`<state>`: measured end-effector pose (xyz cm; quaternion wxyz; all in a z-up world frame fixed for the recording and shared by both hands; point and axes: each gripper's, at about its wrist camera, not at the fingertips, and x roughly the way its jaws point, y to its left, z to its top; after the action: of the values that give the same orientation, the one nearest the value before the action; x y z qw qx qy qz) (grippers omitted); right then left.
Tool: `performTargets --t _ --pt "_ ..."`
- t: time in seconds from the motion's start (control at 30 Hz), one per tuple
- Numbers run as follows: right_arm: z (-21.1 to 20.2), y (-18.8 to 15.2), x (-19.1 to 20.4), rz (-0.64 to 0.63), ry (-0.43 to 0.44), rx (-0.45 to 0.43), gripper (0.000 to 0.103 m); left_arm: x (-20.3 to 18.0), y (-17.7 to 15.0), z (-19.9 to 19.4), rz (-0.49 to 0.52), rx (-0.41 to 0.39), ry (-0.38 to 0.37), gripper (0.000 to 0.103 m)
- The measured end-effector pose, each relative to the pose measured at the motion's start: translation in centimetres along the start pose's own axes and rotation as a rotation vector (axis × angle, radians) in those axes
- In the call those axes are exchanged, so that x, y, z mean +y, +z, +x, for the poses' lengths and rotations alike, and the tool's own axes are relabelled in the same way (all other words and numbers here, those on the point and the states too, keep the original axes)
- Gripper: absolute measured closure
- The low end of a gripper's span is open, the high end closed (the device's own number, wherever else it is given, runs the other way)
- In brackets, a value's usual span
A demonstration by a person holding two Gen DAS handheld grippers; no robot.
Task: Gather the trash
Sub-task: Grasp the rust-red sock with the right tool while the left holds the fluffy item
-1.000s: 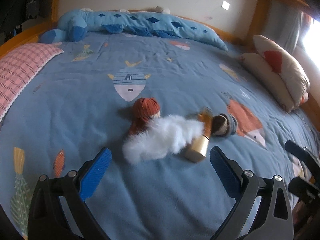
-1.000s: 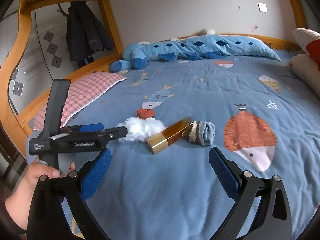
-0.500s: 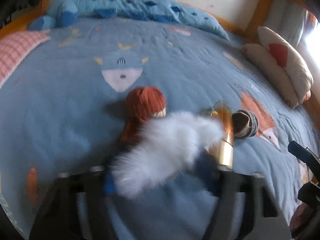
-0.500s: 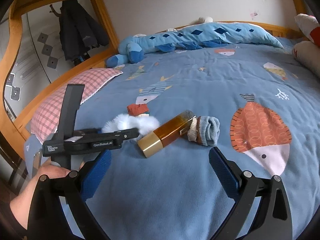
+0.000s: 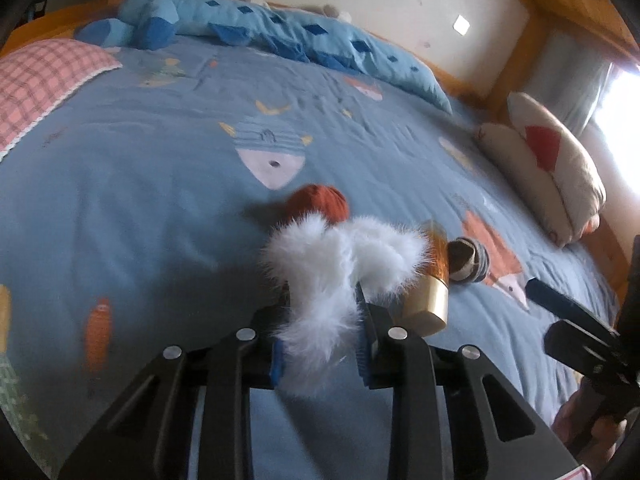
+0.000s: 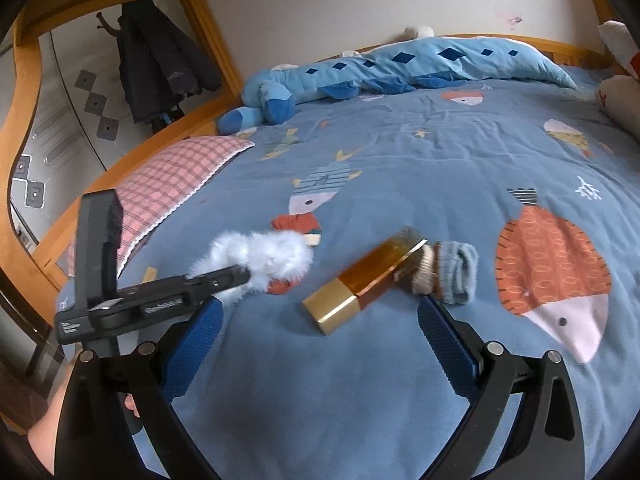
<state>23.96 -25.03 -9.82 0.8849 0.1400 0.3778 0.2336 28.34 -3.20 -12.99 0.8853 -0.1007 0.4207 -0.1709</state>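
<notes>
A white fluffy thing (image 5: 344, 252) lies on the blue bedspread (image 5: 140, 200). My left gripper (image 5: 320, 292) has its jaws closing on the near end of it, and the blue pads pinch the fur. Behind the fluff sits a rust-red sock (image 5: 320, 200). To its right lie an amber bottle with a gold cap (image 5: 430, 276) and a rolled grey sock (image 5: 468, 260). My right gripper (image 6: 320, 306) stands open just short of the amber bottle (image 6: 368, 280), nothing between its fingers. From that side the left gripper (image 6: 236, 276) shows nosing into the white fluff (image 6: 264, 254).
A pink checked pillow (image 6: 172, 180) lies at the left edge. A long blue plush (image 6: 400, 64) stretches along the headboard. White and red cushions (image 5: 552, 172) lean at the right. A wooden bed frame (image 6: 32, 80) rings the mattress, with a dark coat (image 6: 160, 60) hanging beyond.
My left gripper moved forward over the fluffy thing and its jaws went from wide open to pinched on it. The right gripper came closer to the bottle.
</notes>
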Motion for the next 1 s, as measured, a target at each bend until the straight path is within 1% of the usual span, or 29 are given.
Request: performTargets --t 0.13,0.27,0.4,0.57,0.63,0.67,0.73,0.77,0.8,1.0 --pt "1.1 0.5 1.6 -0.029 0.018 0.012 0.008 1.7 0.7 -2.0 -0.021 -0.034 0.015 0.075" --pt "2.5 0.9 2.6 -0.010 0.054 0.031 0.008 3.6 0.9 -2.9 -0.056 -0.049 0.026 0.075" --pt "4.0 1.6 3.8 -0.017 0.058 0.036 0.008 5.1 0.9 -3.3 -0.085 -0.062 0.032 0.075" --pt "6.4 3.0 5.5 -0.057 0.072 0.031 0.009 6.6 1.3 -3.7 -0.110 -0.086 0.037 0.075" --pt "7.6 3.5 6.1 -0.086 0.044 0.045 0.009 7.0 1.5 -3.8 -0.118 -0.096 0.040 0.075" --pt "8.2 3.7 6.3 -0.099 0.029 0.054 0.011 7.2 1.6 -3.8 -0.122 -0.097 0.039 0.075" --pt "10.2 3.9 6.5 -0.125 0.008 0.091 0.022 7.4 1.6 -3.9 -0.125 -0.099 0.045 0.075" --pt "10.9 3.9 6.4 -0.130 0.007 0.112 0.031 7.4 1.6 -3.9 -0.123 -0.099 0.048 0.075" --pt "12.0 3.9 6.2 -0.127 -0.004 0.142 0.034 7.4 1.6 -4.0 -0.122 -0.098 0.050 0.075" --pt "15.4 4.4 5.0 -0.102 -0.104 0.181 0.034 7.6 1.7 -4.1 -0.137 -0.102 0.042 0.075"
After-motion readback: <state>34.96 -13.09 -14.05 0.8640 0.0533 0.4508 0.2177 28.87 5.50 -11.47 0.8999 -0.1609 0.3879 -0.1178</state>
